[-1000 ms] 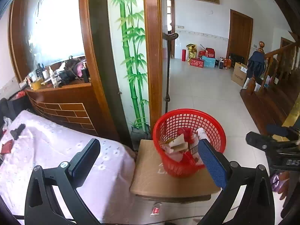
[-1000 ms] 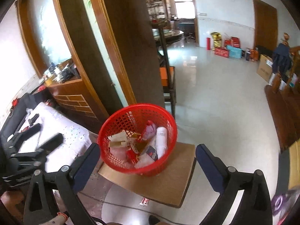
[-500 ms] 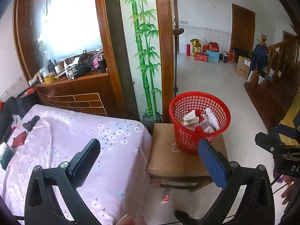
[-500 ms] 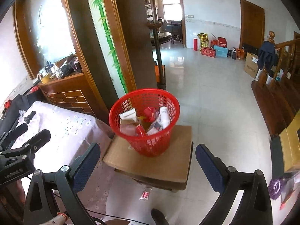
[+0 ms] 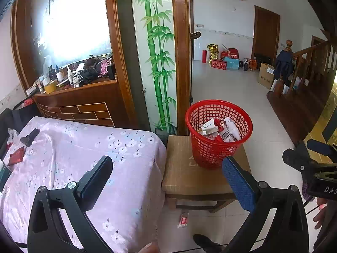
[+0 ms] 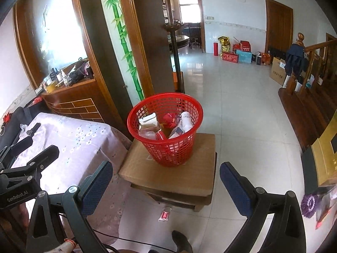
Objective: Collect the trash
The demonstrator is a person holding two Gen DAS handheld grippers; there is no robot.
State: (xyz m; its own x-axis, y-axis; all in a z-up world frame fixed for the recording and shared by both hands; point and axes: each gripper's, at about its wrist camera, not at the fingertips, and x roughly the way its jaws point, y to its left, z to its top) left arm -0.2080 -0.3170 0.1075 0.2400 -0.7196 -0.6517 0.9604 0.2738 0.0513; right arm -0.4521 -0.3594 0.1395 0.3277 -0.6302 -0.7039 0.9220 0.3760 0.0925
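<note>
Both tools are held spread apart and empty, hovering in the air. The left tool [image 5: 166, 168] has nothing between its dark padded fingers; the right tool [image 6: 166, 175] is likewise wide and grips nothing.

The landmark is a red mesh basket [image 6: 165, 128] just beyond both tools. It stands upright on a low wooden stool topped with a brown cardboard sheet [image 6: 168, 172]. Inside the basket lie collected pieces of trash [image 6: 166, 124]: small cartons, red wrappers and a white tube.

Below the basket, on the white tiled floor [image 6: 242, 116] just in front of the stool, lies one small red and white wrapper [image 6: 164, 214]. To the left of the basket, a counter under a pale lilac flowered cloth [image 5: 73, 151] touches the stool; near its far left edge, well away from the basket, sit a red packet [image 5: 16, 158] and a small black object [image 5: 29, 136].

Judging by this, the step in hand is looking for the next piece of trash. The next move likely calls for lowering one tool to the floor wrapper, closing on its thin edge, then lifting it over the basket rim.

Behind the basket stand a wooden door frame and a painted bamboo panel [image 5: 157, 59]. Beyond is a bright hall with boxes against the far wall and a wooden staircase [image 6: 311, 80] far to the right.
</note>
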